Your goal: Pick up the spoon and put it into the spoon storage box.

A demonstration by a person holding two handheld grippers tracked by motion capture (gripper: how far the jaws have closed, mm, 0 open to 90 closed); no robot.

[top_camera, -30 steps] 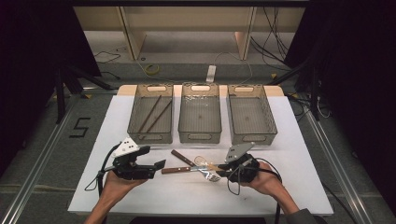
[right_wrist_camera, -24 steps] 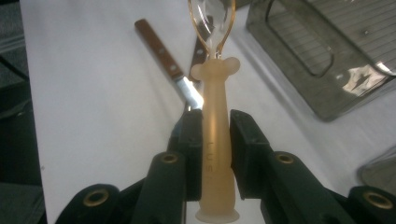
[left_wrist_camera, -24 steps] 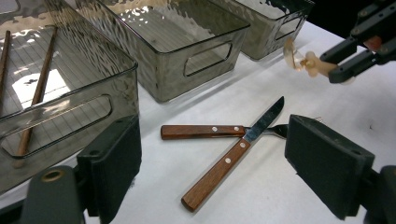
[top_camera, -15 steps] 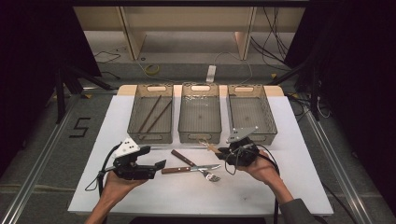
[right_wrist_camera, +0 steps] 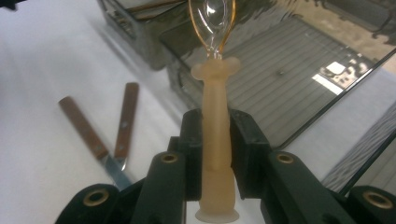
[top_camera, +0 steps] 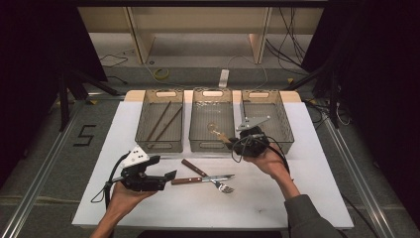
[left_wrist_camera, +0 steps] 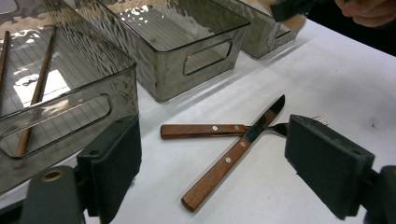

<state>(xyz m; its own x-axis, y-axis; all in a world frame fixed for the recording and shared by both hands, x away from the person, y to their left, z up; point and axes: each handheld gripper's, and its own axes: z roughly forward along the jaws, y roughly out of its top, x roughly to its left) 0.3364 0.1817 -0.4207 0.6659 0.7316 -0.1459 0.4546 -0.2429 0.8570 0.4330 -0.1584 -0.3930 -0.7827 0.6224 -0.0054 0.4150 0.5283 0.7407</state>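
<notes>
Our right gripper [right_wrist_camera: 215, 140] is clamped on the spoon [right_wrist_camera: 215, 116] handle, bowl over the middle bin's [top_camera: 213, 145] near wall. Left gripper [left_wrist_camera: 233, 158] sits wide open, empty. A tilt could clip the rim and twist the spoon loose.

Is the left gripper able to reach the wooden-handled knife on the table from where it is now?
Probably yes. The left gripper is open and the knife lies on bare table just beyond its jaws, with nothing between them.
</notes>
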